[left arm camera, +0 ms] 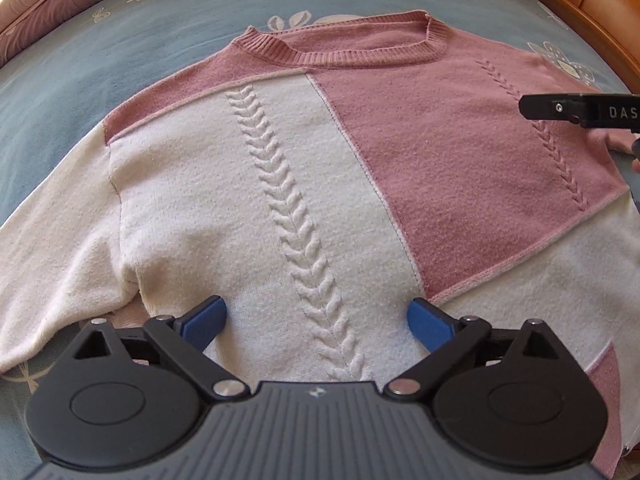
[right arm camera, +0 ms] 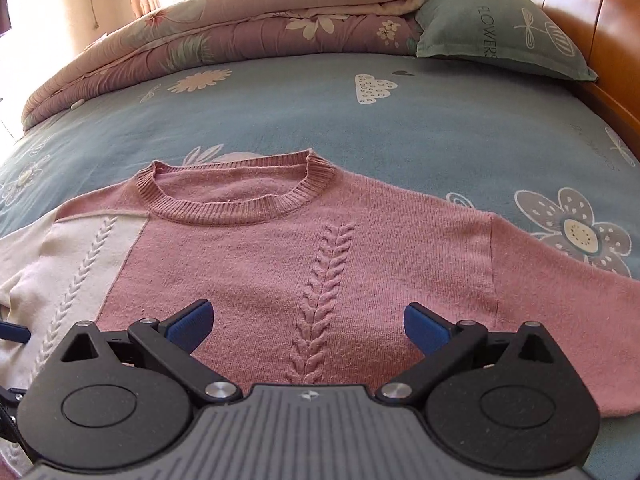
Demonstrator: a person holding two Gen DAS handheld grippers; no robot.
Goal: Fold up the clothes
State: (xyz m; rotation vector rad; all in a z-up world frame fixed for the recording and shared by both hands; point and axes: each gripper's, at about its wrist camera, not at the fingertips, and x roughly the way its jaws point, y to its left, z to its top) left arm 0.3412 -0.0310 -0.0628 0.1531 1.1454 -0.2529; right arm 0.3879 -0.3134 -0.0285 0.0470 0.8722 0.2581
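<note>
— How far along was the folding?
— I hadn't started: the sweater [left arm camera: 304, 184] lay flat, face up on the bed [right arm camera: 400, 128], sleeves spread. The left gripper [left arm camera: 316, 316] and right gripper [right arm camera: 308, 322] both had their fingers wide apart, holding nothing

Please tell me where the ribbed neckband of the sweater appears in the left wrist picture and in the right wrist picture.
Left wrist view: the ribbed neckband lies at the top, a little right of centre, above the white panel.
Right wrist view: the neckband lies left of centre, about halfway down, with blue bed sheet behind it.
Shared landmark: the pink braided cable that runs down the pink side of the sweater.
</note>
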